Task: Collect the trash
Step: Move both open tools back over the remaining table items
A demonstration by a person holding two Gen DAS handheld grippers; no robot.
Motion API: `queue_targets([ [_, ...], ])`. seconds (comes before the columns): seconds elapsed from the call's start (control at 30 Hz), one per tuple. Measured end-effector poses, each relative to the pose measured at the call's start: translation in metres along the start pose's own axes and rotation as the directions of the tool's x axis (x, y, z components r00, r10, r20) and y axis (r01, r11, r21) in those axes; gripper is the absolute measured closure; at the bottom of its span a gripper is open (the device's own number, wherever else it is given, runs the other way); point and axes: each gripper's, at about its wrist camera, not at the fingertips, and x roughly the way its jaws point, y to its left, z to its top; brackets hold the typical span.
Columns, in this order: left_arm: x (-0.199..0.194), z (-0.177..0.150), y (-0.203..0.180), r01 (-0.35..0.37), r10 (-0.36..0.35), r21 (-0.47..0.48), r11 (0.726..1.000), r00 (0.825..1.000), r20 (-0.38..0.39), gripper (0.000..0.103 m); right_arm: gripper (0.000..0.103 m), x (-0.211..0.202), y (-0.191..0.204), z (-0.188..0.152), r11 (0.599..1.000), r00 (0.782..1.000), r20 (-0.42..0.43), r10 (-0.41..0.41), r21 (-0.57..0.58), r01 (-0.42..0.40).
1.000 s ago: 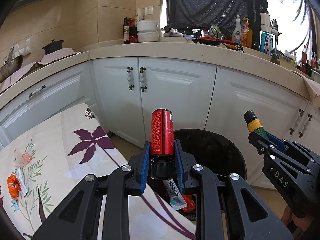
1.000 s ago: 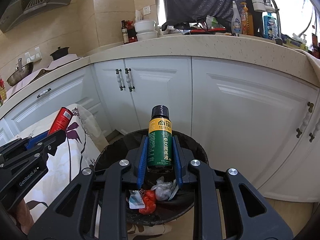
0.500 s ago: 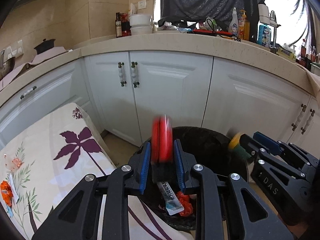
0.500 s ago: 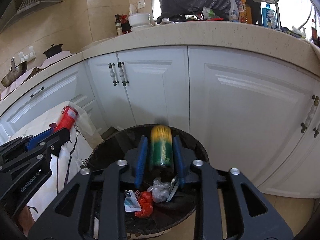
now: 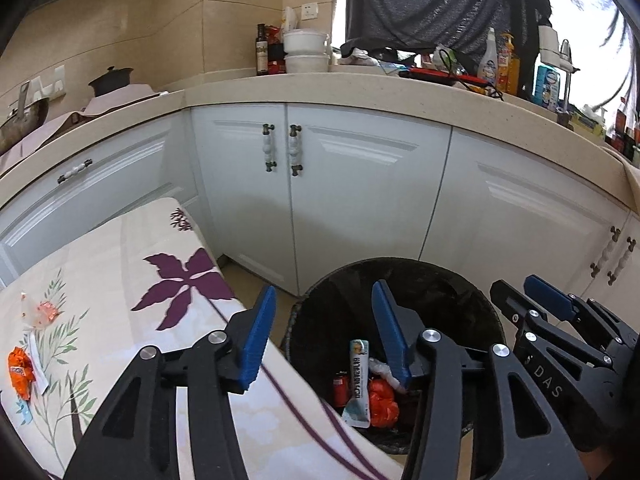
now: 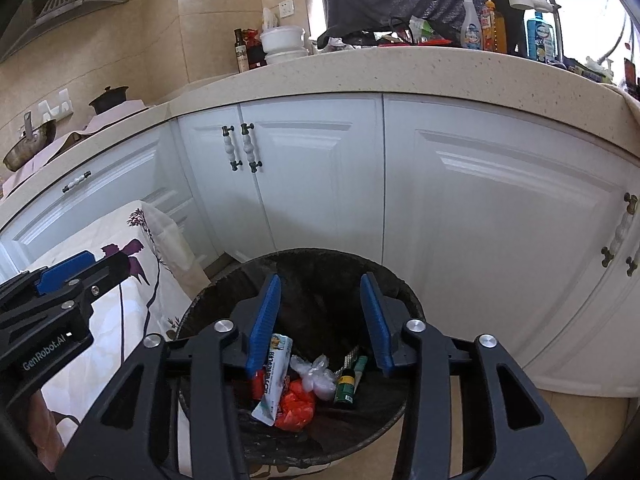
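The round black-lined trash bin [image 6: 224, 304] stands on the tan floor just in front of the white cabinet doors [image 6: 320, 184]. In its bottom lie a white and teal sachet [image 6: 272, 376], a crumpled orange wrapper [image 6: 296, 404], a clear plastic wad [image 6: 316, 374], a small green bottle with a yellow band [image 6: 346, 386] and a red can [image 5: 341, 388].

The left gripper [image 5: 324, 320] hangs over the bin's near left rim, its jaws having just been opening; they stand spread with nothing between them. The right gripper [image 6: 320, 308] is above the bin's middle, jaws likewise just opened and spread, empty.

Only the right wrist view shows the green bottle; only the left wrist view shows the floral cloth-covered table [image 5: 120, 280] at length, with an orange wrapper [image 5: 20, 372] and a clear wrapper with orange print [image 5: 40, 312] near its left edge.

The table's edge almost meets the bin's left rim. To the bin's right, bare floor runs to the cabinets.
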Motion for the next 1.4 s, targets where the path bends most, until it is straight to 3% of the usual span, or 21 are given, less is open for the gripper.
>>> queue_targets([
  [0.33,-0.022,-0.005,0.039,-0.068,0.068,-0.042,0.997,0.998,0.006,0.045,0.056,-0.006,0.03,0.002,0.999,0.999,0.008,0.04,-0.026,-0.039],
  [0.7,-0.05,-0.026,0.107,-0.191,0.191,-0.121,0.974,0.981,-0.015,0.044,0.053,-0.007,0.099,-0.004,0.984,0.988,-0.021,0.151,-0.096,-0.153],
  [1.1,-0.085,-0.067,0.194,-0.337,0.327,-0.238,0.911,0.942,-0.081,0.043,0.053,-0.015,0.196,-0.021,0.931,0.954,-0.086,0.287,-0.211,-0.299],
  [1.4,-0.117,-0.097,0.26,-0.433,0.415,-0.324,0.841,0.901,-0.128,0.043,0.053,-0.023,0.269,-0.032,0.871,0.921,-0.138,0.365,-0.299,-0.39],
])
